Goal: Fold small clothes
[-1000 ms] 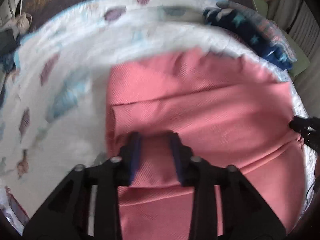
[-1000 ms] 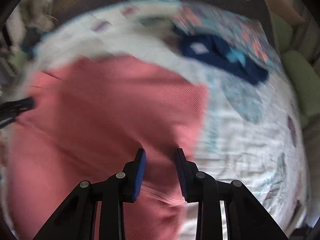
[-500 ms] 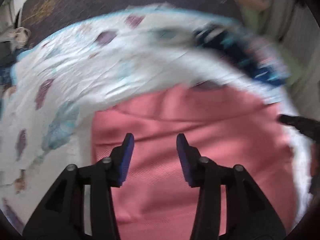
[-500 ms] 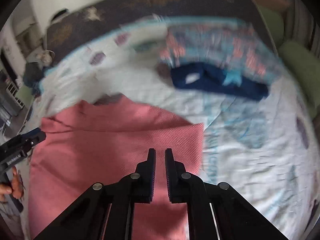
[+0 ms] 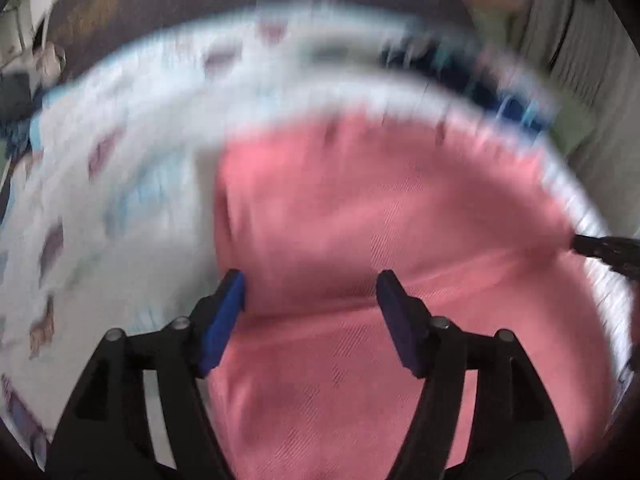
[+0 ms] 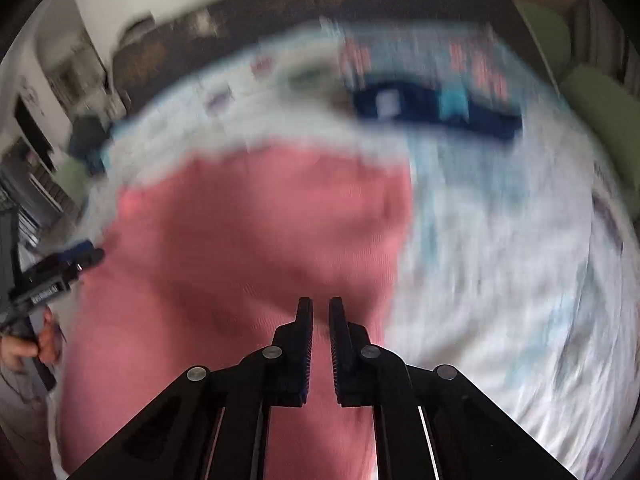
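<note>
Spread flat low in the middle of both views: pink cloth (image 5: 380, 220), on a white bed sheet (image 5: 120, 184) with small coloured pictures. Left edge of the cloth straight, just by the left pad. Top edge wavy and blurred. One long fold across it, from the lower middle to the right edge.

Lots of bare sheet at the left of the left wrist view and at the right of the right wrist view. Room to move there.

Left gripper (image 5: 310, 280) low in the frame, jaws opening wide, cloth under and between them, pads not pressing on it. Seen at the left edge of the right wrist view too, with a hand (image 6: 24, 348) under it.

Right gripper (image 6: 320, 304) pressed together, only a thin slit with pink in it. Pinched on the right edge of the cloth, where the fold ends.

Beyond the cloth, upper right: dark blue clothes (image 6: 436, 108) with a patterned cloth behind, well apart from the pink one. Green cushion (image 6: 600, 120) at the far right. Dark blanket (image 5: 120, 20) along the top.

White label on the left gripper, too blurred to read.
</note>
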{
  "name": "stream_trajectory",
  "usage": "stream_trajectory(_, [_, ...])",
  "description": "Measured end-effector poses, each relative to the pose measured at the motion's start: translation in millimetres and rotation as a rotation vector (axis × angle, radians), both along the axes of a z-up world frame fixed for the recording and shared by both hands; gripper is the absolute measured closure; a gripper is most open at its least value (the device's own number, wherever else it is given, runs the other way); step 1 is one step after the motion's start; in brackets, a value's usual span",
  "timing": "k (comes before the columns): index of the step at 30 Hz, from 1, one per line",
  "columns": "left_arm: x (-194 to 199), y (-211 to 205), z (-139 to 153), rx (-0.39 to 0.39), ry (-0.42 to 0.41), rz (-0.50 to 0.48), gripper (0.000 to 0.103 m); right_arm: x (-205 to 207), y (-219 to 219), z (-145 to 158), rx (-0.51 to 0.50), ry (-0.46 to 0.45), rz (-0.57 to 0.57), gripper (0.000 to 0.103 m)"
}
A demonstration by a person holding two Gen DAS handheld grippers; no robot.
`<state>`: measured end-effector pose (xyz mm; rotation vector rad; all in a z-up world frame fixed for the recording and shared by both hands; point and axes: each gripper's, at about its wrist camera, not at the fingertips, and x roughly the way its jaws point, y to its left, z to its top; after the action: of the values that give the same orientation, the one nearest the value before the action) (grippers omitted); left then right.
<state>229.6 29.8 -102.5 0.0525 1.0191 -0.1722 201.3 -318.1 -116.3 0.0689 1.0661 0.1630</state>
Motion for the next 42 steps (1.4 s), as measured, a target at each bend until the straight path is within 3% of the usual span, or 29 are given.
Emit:
stream_trajectory(2, [-16.5, 2.1, 9.3, -0.015, -0.062, 0.037, 0.035, -6.8, -3.8, -17.4, 0.004, 0.029, -0.022, 0.099])
stream_trajectory(4, [-31.6, 3.1, 26.8, -0.059, -0.049, 0.051, 0.036, -28.8, -7.2, -2.7, 0.011, 0.010, -0.085, 0.097])
stream_trajectory(5, [-45.9, 4.3, 39.7, -0.087, -0.085, 0.039, 0.036, -45.3, -7.1, 8.8, 0.020, -0.016, -0.083, 0.096])
stream_trajectory(7, [-77.0, 7.8, 61.4, -0.081, -0.160, 0.030, 0.035, -73.3, -5.9, 23.0, 0.015, -0.063, -0.055, 0.095])
stream_trajectory(10, [-117.6, 21.9, 71.0, -0.092, -0.165, 0.035, 0.034, -111.7, -13.8, 27.4, -0.024, -0.069, -0.036, 0.094])
stream_trajectory(20, [-229.2, 49.3, 22.4, -0.091, -0.022, 0.030, 0.033, -209.5, -43.9, 9.6, 0.070, -0.007, -0.048, 0.094])
stream_trajectory(26, [-285.1, 57.3, 6.3, -0.154, 0.022, 0.041, 0.032, -269.2, -42.6, 1.1, 0.140, -0.019, -0.002, 0.077])
stream_trajectory(35, [-320.1, 56.4, 2.2, -0.178, 0.035, 0.047, 0.030, -308.3, -48.9, -20.8, 0.327, -0.010, -0.040, 0.059])
stream_trajectory(42, [-323.9, 67.3, 1.2, -0.265, 0.038, 0.092, 0.030, -303.7, -43.1, -26.7, 0.339, 0.011, -0.057, 0.057])
